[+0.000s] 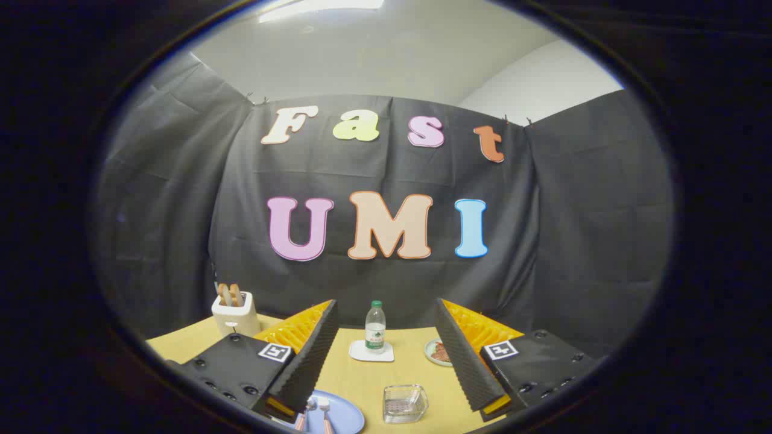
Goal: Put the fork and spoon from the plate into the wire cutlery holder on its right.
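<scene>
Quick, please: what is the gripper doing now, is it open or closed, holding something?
Gripper: open, fingers wide apart, holding nothing, above the yellow table.

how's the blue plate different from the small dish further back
The blue plate lies near, by one finger of the open gripper, while the small dish sits farther back, beside the other finger. The plate looks larger and carries the fork and spoon; the dish holds something reddish-brown that I cannot identify. Both rest flat on the yellow table.
</scene>
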Motion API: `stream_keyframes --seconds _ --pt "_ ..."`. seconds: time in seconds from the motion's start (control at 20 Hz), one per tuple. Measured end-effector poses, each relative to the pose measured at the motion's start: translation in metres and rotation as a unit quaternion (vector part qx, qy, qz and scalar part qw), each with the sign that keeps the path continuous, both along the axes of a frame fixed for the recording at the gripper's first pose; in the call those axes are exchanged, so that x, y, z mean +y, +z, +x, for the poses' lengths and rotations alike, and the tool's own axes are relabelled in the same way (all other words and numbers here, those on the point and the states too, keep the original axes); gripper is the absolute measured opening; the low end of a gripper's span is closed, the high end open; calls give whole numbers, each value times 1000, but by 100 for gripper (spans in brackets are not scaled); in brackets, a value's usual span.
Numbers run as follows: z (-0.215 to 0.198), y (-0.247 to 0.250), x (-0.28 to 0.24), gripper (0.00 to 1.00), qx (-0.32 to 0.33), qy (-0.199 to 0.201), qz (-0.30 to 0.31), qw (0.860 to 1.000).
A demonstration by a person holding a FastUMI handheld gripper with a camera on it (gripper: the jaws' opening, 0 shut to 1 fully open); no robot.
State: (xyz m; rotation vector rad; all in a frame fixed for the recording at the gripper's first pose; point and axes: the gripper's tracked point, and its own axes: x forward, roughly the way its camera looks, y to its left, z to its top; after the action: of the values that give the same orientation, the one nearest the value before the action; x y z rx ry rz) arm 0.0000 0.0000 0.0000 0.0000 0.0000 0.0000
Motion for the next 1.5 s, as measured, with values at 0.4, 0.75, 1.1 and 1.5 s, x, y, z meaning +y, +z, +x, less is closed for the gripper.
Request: stream_keyframes --seconds 0.4,0.75,1.1,1.5 --pt "-14 0 6 99 7 -23 -7 1000" --pt "-21 1 25 99 9 -21 -24 999" --pt "-28 -16 34 100 25 -11 -38 999" --pt "-48 -125 57 100 139 40 -52 988"
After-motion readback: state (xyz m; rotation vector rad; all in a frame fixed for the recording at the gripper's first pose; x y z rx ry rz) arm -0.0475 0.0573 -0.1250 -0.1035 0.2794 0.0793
